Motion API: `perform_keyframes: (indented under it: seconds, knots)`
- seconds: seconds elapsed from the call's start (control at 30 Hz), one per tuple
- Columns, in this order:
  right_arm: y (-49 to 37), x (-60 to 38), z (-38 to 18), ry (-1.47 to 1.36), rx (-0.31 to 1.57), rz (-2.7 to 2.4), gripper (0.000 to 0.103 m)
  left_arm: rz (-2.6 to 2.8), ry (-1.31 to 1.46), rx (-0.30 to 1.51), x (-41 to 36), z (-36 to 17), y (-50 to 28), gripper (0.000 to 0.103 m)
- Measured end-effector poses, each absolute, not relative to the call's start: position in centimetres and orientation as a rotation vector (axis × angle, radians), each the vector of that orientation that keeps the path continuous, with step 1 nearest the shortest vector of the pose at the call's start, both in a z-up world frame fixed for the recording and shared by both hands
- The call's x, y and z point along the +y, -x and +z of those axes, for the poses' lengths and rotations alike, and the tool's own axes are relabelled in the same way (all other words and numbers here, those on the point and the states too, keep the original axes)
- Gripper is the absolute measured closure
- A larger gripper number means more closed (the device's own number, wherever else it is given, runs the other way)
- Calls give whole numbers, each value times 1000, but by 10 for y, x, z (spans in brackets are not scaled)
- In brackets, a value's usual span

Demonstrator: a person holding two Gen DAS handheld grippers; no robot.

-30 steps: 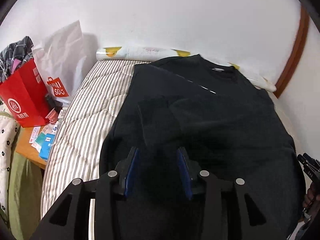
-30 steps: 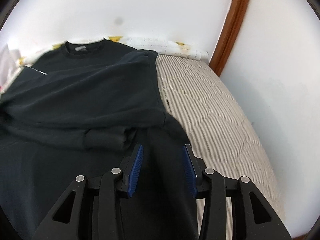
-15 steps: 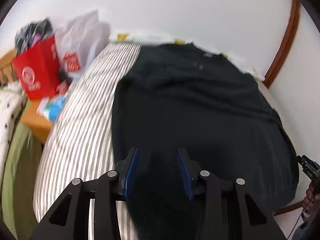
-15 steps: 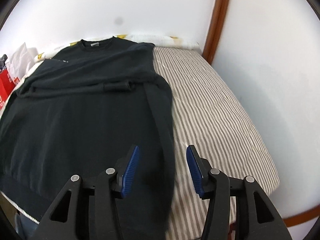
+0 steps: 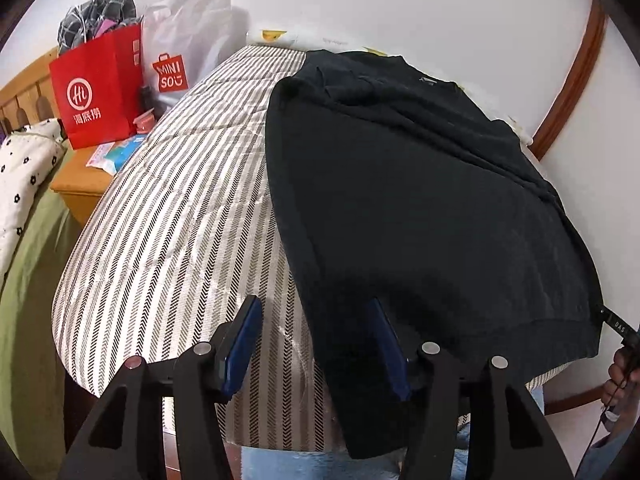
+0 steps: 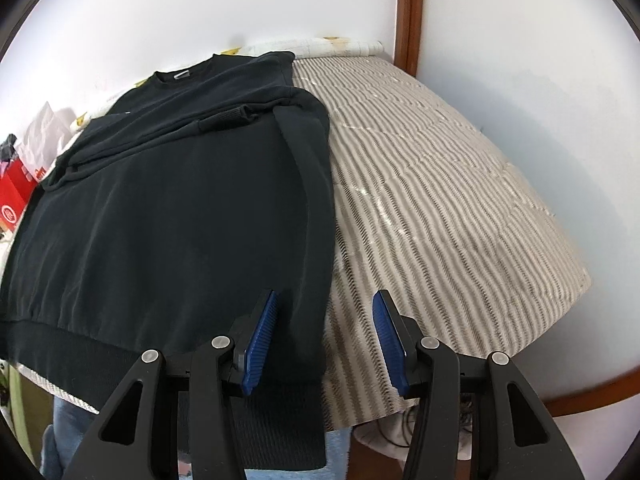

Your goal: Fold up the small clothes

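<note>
1. The black sweatshirt (image 5: 420, 200) lay flat on the striped mattress (image 5: 172, 220), neck toward the wall, ribbed hem hanging just over the mattress's near edge.
2. Both sleeves were folded in across its chest; one ribbed cuff (image 6: 224, 117) lay near the middle, below the collar.
3. The fabric looked soft and matte, a heavy knit with shallow creases across the shoulders and a small label inside the round neck.
4. The mattress cover was quilted, with grey-and-white herringbone stripes and a slight sheen.
5. The left gripper (image 5: 316, 344) was released, its jaws opening; the sweatshirt's left hem corner lay under the gap, the blue pads clear of it.
6. The right gripper (image 6: 326, 336) stood apart too, nothing clamped, straddling the sweatshirt's right edge at the hem.
7. Beyond the mattress's left side stood a glossy red paper bag (image 5: 98, 92) and a white plastic bag (image 5: 188, 36) on a wooden nightstand (image 5: 80, 188).
</note>
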State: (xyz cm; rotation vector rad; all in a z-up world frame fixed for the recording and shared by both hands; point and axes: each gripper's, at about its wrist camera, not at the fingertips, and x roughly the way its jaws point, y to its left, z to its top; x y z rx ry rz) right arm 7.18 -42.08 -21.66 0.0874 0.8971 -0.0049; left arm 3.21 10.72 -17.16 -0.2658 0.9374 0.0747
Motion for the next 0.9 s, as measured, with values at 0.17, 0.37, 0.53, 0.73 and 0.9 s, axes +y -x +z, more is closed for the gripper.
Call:
perform_keyframes:
  seconds: [0.17,0.37,0.53,0.73,0.9]
  knots:
    - [-74,-407,-222,-45,885,8,64,101,209,931,98,-173,-31,54]
    - [-72,-394,-222,-18,862,0,71,79,197,926,92,-172,-28,68]
    - [-84,-400,-222,-87,874,15,70,90,187,920,89,-172,-35,85]
    - [-77,-396,-208,-17,828,12,95,63,335,926,111,-173,-33,94]
    - [-63,-411,-192,-85,792,34,96,7,400,888,124,-166,-16,95]
